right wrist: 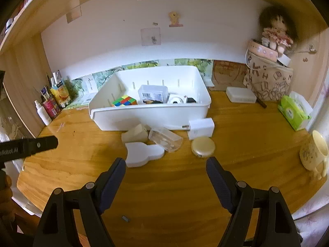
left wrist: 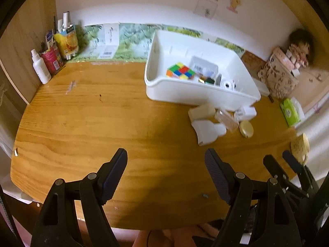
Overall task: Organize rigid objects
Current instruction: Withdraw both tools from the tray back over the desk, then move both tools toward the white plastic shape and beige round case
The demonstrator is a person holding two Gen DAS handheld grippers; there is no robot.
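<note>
A white bin (left wrist: 197,94) (right wrist: 148,117) stands on the wooden desk (left wrist: 92,123) (right wrist: 246,135) and holds a colour cube (left wrist: 181,71) (right wrist: 124,100), a clear box (right wrist: 153,93) and a tape roll (right wrist: 174,100). In front of it lie a white charger (right wrist: 200,128), a round gold compact (right wrist: 203,149) (left wrist: 246,128), a clear case (right wrist: 165,139), a cream block (right wrist: 134,135) and a flat white piece (right wrist: 144,154) (left wrist: 206,130). My left gripper (left wrist: 165,168) hangs open over bare wood. My right gripper (right wrist: 166,171) is open just short of these items, holding nothing; it also shows as the right gripper (left wrist: 281,165) at the edge of the left wrist view.
Bottles and cartons (left wrist: 55,51) (right wrist: 51,100) crowd the back left corner. At the right stand a patterned bag (right wrist: 269,82) with a doll (right wrist: 275,35), a white box (right wrist: 240,94), a green tissue pack (right wrist: 293,111) and a cream mug (right wrist: 314,154).
</note>
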